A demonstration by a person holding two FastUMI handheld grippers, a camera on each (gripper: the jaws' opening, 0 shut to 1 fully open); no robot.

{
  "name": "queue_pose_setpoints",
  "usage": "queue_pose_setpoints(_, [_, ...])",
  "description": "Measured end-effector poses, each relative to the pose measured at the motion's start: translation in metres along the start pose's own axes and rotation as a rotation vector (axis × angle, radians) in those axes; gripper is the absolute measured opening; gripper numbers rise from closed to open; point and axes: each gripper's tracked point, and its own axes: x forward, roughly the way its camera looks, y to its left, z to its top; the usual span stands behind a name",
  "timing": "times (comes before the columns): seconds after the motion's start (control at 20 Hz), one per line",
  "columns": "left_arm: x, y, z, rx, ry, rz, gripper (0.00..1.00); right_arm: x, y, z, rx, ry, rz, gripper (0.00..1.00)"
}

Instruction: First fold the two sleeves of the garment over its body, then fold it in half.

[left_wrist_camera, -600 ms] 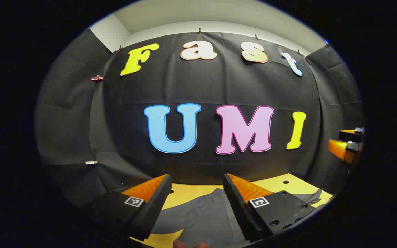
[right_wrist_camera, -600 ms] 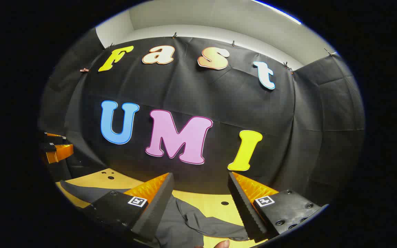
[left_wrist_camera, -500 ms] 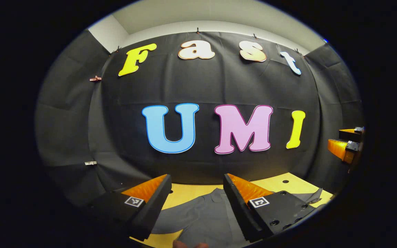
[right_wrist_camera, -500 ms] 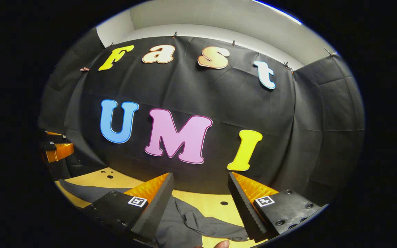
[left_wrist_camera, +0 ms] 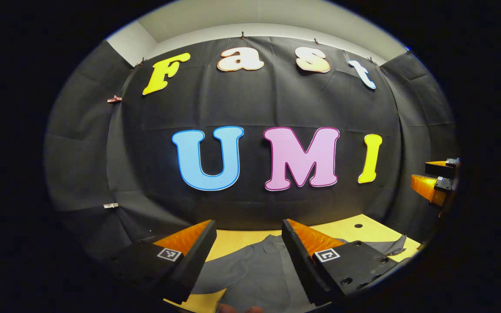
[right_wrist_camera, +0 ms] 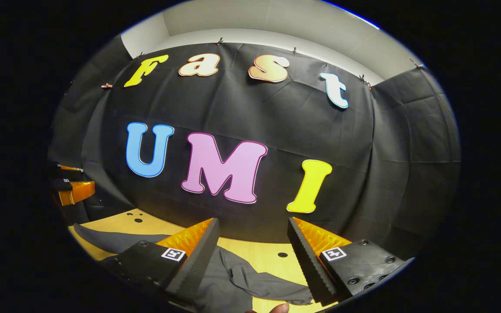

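Black cloth walls close the booth behind a yellow wooden bench (left_wrist_camera: pixel 376 230).

Left gripper view: the left tongs (left_wrist_camera: pixel 248 243) stand parted, holding nothing, raised above the bench. Beneath them a grey shirt (left_wrist_camera: pixel 255 269) lies spread, collar toward the wall, one sleeve (left_wrist_camera: pixel 218 271) trailing out to the side. The right tongs (left_wrist_camera: pixel 435 182) appear at the far edge, also aloft.

Right gripper view: the right tongs (right_wrist_camera: pixel 252 248) are likewise parted and empty, above the shirt's (right_wrist_camera: pixel 233 282) other sleeve (right_wrist_camera: pixel 268 289), which lies rumpled on the bench (right_wrist_camera: pixel 120 221). The left tongs (right_wrist_camera: pixel 70 189) appear at the side.

Assessment: no fold is begun. Each tongs should descend onto its own sleeve near the cuff, pinch one layer only, and carry it flat across the body without dragging the shirt.
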Motion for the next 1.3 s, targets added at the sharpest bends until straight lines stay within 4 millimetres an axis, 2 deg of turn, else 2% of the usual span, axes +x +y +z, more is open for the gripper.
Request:
queue_pose_setpoints(0.2, [-0.001,-0.008,-0.001,0.007,0.002,-0.001,0.95,0.001,-0.014,-0.004,0.013,0.006,-0.012,0.97])
queue_pose_setpoints(0.3, [-0.003,-0.013,-0.001,0.013,0.003,-0.007,0.95,0.005,-0.028,-0.019,0.028,0.047,-0.028,0.98])
queue_pose_setpoints(0.5, [-0.009,-0.036,-0.008,0.011,0.017,-0.058,0.95,0.011,-0.087,-0.065,0.076,0.155,-0.103,0.98])
queue_pose_setpoints(0.6, [-0.010,-0.048,-0.011,0.002,0.024,-0.083,0.95,0.014,-0.119,-0.099,0.093,0.221,-0.147,0.98])
queue_pose_setpoints(0.7, [-0.010,-0.058,-0.015,0.003,0.038,-0.092,0.95,0.017,-0.149,-0.141,0.077,0.297,-0.198,0.97])
queue_pose_setpoints(0.8, [-0.009,-0.066,-0.018,0.016,0.053,-0.095,0.95,0.016,-0.169,-0.185,0.072,0.374,-0.217,0.98])
queue_pose_setpoints(0.95, [-0.009,-0.075,-0.021,0.027,0.070,-0.092,0.95,0.018,-0.190,-0.248,0.079,0.471,-0.225,0.98])
queue_pose_setpoints(1.05, [-0.010,-0.079,-0.023,0.009,0.083,-0.077,0.95,0.022,-0.197,-0.285,0.119,0.530,-0.222,0.98])
queue_pose_setpoints(1.3, [-0.012,-0.082,-0.028,0.021,0.129,-0.002,0.95,0.024,-0.216,-0.364,0.182,0.655,-0.216,0.98])
